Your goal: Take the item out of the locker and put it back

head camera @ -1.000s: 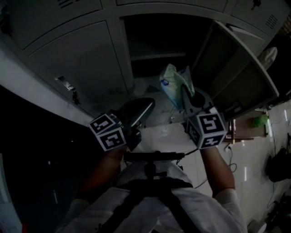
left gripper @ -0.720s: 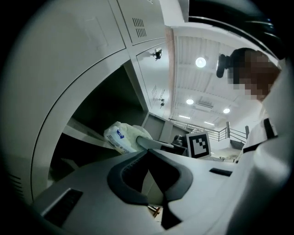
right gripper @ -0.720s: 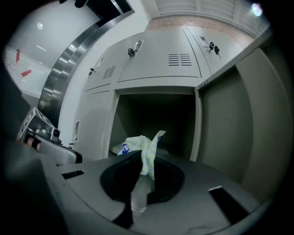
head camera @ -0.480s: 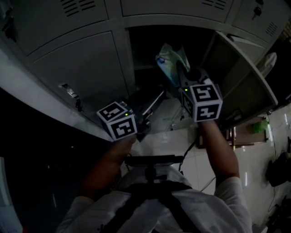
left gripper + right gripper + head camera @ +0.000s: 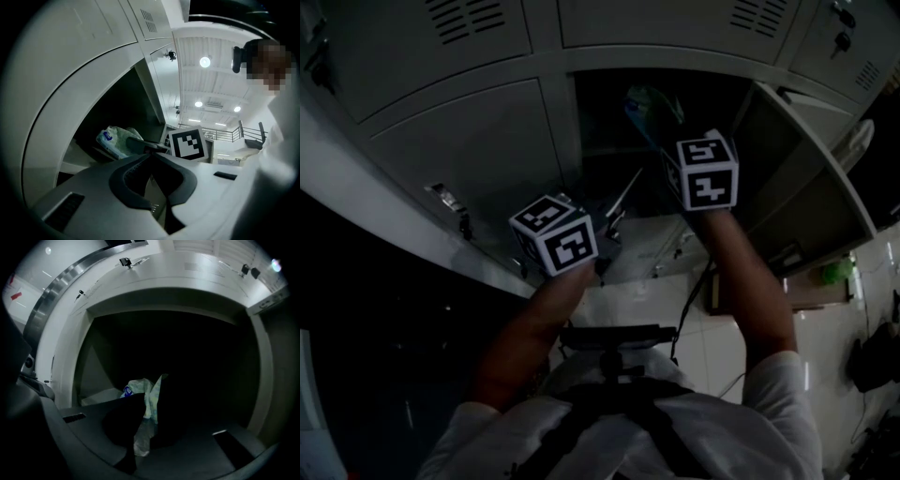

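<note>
A pale green plastic packet (image 5: 649, 103) with a blue label hangs at the mouth of the open locker compartment (image 5: 609, 112). My right gripper (image 5: 667, 141) is shut on it; in the right gripper view the packet (image 5: 149, 399) is pinched between the dark jaws, with the dark compartment (image 5: 197, 357) straight ahead. My left gripper (image 5: 614, 202) is lower and to the left, in front of the locker's bottom edge. Its jaws meet at the tips with nothing between them (image 5: 151, 152). The left gripper view also shows the packet (image 5: 115, 140) and the right gripper's marker cube (image 5: 187, 143).
The compartment's door (image 5: 797, 187) stands swung open to the right. Closed locker doors with vents (image 5: 459, 122) surround the opening, and one at the top right has a key (image 5: 844, 37). A pale shelf (image 5: 101, 396) sits low at the left inside the compartment. Tiled floor (image 5: 834, 328) lies below.
Both grippers have moved up and forward toward the locker. The right one has carried the packet from in front of the compartment up into its mouth.
</note>
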{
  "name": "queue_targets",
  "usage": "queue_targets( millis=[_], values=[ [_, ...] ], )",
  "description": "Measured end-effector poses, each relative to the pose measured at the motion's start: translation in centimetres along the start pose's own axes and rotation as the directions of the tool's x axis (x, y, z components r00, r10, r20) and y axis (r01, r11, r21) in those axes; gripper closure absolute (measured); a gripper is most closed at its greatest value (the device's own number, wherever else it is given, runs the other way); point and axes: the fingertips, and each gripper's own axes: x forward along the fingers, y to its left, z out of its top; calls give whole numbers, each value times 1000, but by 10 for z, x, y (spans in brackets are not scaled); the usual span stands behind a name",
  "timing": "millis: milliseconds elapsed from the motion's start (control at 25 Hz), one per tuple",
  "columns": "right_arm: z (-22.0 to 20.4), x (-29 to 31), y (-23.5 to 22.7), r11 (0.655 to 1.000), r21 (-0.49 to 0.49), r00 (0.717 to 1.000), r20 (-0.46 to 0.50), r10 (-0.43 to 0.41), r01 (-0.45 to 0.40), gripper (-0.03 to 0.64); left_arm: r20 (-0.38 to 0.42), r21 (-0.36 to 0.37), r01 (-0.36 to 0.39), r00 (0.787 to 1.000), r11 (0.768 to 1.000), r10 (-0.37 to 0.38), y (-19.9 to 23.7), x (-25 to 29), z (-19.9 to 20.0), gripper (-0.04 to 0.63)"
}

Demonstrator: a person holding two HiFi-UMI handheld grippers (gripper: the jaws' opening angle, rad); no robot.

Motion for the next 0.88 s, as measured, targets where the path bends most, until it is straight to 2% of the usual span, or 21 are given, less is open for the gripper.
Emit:
queue_targets(
  millis=[280, 440, 560, 760, 880],
  values=[
    [-2, 48, -18, 999, -36, 997, -75, -33, 30, 604, 31, 15, -64, 997, 998, 64, 18, 26, 8, 601],
    [-4, 73, -12, 1000, -21, 992, -127, -2, 0, 604, 57, 18, -101, 993, 995, 100, 31, 34, 14, 601],
    [-4, 88, -16, 999, -46, 989, -147, -15, 9, 604, 54, 11, -128, 990, 992, 128, 40, 32, 15, 601],
    [-15, 110, -20, 999, -30, 976, -217, -23, 17, 604, 49, -8, -154, 987, 988, 154, 47, 29, 13, 601],
    [-18, 115, -20, 999, -21, 973, -227, -28, 23, 603, 49, -9, -161, 986, 987, 162, 49, 30, 14, 601]
  ],
)
